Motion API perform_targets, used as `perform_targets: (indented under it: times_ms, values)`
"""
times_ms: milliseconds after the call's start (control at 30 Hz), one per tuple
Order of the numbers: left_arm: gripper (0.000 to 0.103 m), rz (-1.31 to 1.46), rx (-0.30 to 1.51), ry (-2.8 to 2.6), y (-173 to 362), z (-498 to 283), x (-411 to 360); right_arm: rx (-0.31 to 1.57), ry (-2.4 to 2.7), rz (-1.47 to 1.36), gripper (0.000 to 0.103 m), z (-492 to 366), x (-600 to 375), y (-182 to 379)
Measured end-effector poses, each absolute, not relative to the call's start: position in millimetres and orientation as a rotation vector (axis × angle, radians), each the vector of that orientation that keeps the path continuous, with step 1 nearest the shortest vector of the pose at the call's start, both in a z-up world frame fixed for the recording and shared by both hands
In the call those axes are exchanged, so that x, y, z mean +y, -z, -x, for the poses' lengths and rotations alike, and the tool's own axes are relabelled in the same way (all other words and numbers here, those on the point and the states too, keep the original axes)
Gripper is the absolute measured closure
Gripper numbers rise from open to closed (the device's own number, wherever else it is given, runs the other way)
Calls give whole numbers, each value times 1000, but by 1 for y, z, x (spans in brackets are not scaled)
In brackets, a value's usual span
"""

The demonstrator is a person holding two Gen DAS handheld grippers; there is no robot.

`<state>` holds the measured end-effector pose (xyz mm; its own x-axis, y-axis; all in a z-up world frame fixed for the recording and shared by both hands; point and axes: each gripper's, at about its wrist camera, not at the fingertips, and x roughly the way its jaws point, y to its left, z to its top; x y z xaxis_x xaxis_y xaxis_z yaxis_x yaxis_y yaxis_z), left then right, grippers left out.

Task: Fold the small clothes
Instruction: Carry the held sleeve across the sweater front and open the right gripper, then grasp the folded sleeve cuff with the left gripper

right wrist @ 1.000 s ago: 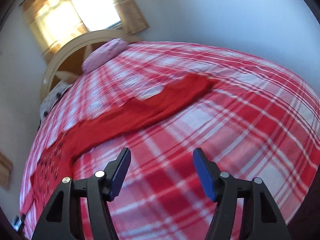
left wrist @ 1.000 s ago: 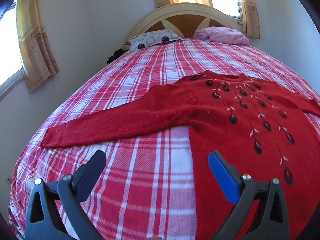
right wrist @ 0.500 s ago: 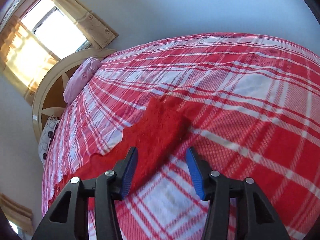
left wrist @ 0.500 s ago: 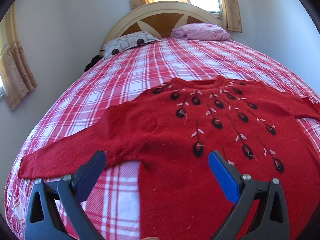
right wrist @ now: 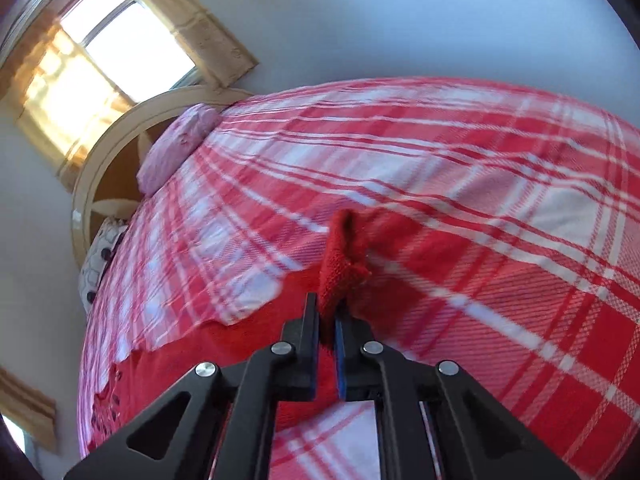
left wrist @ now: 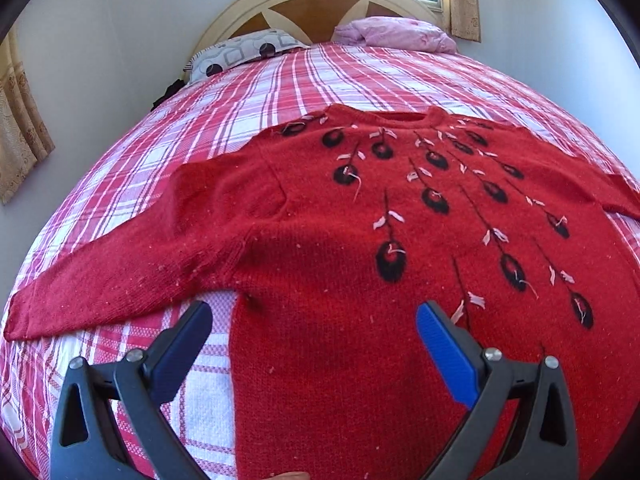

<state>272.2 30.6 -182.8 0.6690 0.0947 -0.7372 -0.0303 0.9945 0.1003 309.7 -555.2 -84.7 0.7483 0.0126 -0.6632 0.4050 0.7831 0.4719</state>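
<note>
A red knitted sweater (left wrist: 360, 240) with black and pink embroidery lies flat, front up, on the plaid bed (left wrist: 160, 152), its left sleeve (left wrist: 100, 276) stretched out to the side. My left gripper (left wrist: 314, 336) is open and empty, hovering over the sweater's lower left side near the armpit. My right gripper (right wrist: 327, 320) is shut on the cuff of the sweater's right sleeve (right wrist: 340, 264), which is bunched and lifted off the bed; the rest of that sleeve trails back to the sweater body (right wrist: 180, 368).
The bed has a red and white plaid cover (right wrist: 480, 200). A patterned pillow (left wrist: 244, 52) and a pink pillow (left wrist: 396, 34) lie by the arched headboard (left wrist: 320, 4). Walls and curtained windows (right wrist: 120, 48) surround the bed.
My right gripper closed on the right sleeve's cuff and lifted it. My left gripper moved right and nearer over the sweater's body, staying open.
</note>
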Motion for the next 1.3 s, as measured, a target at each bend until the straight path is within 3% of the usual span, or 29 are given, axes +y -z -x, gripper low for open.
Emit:
perform_targets:
  times_ms: [233,500,733,900,967,1000,1033,1067,1167,1300]
  values:
    - [0,-97,820,-68,184,-269,26,682,78,-496,97,-334,-462,38]
    - [0,-11,888,-49,193,-276,37,713,-116,-348,98,-358,-335,21]
    - [0,28,893,-34,195,-275,40,766,-283,-159,98,-354,-220,45]
    - [0,26,902,-17,197,-276,40,888,-400,-121,97,-355,-182,93]
    - [0,26,906,1,197,-276,39,928,-427,-103,90,-353,-178,106]
    - [0,25,907,7,197,-276,38,937,-440,-94,67,-349,-178,108]
    - [0,22,906,11,196,-276,38,942,-465,-94,37,-344,-181,109]
    - [0,20,904,17,196,-276,37,933,-497,-112,30,-339,-187,107]
    - [1,-3,908,42,194,-275,31,867,-597,-180,29,-320,-212,93]
    - [13,-37,908,81,181,-274,15,795,-577,-259,29,-298,-263,84]
